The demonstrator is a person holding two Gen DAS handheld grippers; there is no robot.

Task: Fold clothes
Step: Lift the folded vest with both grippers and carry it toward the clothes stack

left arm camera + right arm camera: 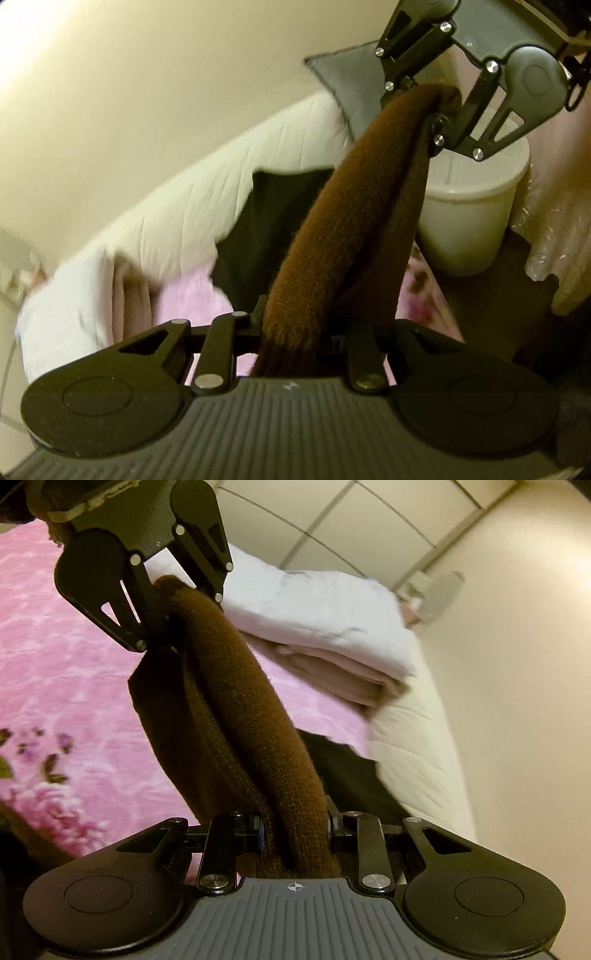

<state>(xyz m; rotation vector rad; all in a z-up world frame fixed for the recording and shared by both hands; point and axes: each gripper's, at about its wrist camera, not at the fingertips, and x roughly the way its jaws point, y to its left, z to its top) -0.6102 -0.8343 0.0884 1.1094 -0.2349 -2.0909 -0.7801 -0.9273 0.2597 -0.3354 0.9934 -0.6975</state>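
Both tools are clamped on the same brown knitted garment (343, 229), which runs as a taut, rolled band from one to the other, lifted clear of the bed. In the left wrist view the left tool (291, 332) has its jaws nearly together, pinching the knit at 6 o'clock, while the right tool (428, 107) grips the far end up at 1 o'clock; the right wrist view mirrors this, with the right tool (295, 830) closed on the cloth at 6 o'clock and the left tool (166, 613) at 11 o'clock. A loose panel of the garment hangs below the stretched edge. Beneath lie a pink patterned bedspread (74, 664), a dark garment (258, 221) spread flat, and a stack of folded white and beige linens (332, 638) toward 1 o'clock; a white bucket (472, 221) stands off the bed at 3 o'clock in the left view. The step in hand looks like raising the garment by one edge so it can be laid out for folding. To do that well, the two grips should stay level with each other and hold steady tension, so the hanging part drops straight and untwisted; the edge is bunched into a roll, so spreading the tools apart a little would help flatten it. It should come down on bare bedspread, clear of the dark garment and the finished stack.
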